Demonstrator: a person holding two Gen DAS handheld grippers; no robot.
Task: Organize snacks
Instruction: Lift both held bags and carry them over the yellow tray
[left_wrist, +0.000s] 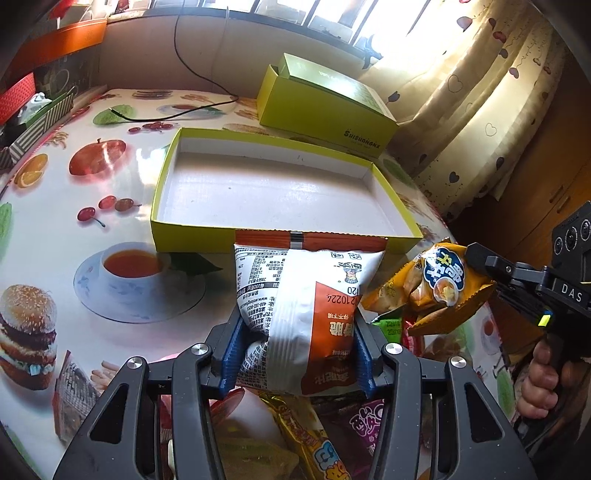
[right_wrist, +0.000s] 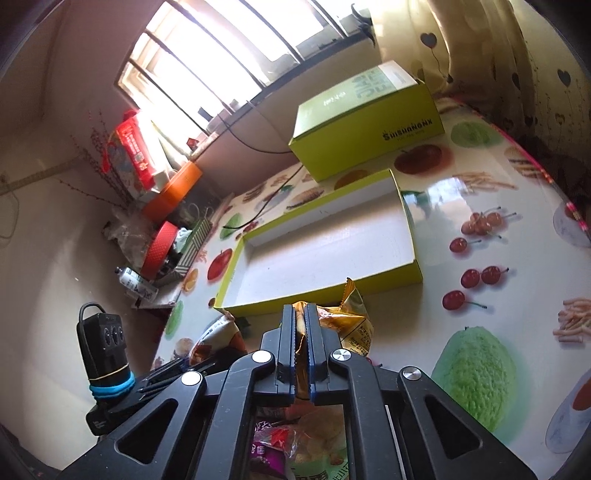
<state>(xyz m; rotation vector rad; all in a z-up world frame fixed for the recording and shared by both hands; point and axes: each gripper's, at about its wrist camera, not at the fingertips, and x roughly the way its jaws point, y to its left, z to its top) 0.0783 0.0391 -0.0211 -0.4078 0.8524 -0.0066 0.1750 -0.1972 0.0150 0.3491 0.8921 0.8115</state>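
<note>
On the fruit-print table (left_wrist: 55, 229), the shallow green tray (left_wrist: 192, 230) is sitting open just beyond both packets, with a closed green box (left_wrist: 332, 110) lying behind it. Nearer us, the left gripper (left_wrist: 295, 358) is clamping a white-and-orange snack bag (left_wrist: 303, 295), while the right gripper (right_wrist: 302, 347) is pinching a yellow snack packet (left_wrist: 439, 280), lifted clear beside the tray.

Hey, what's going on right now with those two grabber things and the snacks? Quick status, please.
Left gripper: jaws clamped on white-and-orange snack bag. Right gripper: jaws shut on yellow snack packet. Open yellow tray just ahead, nothing inside, path clear.
</note>
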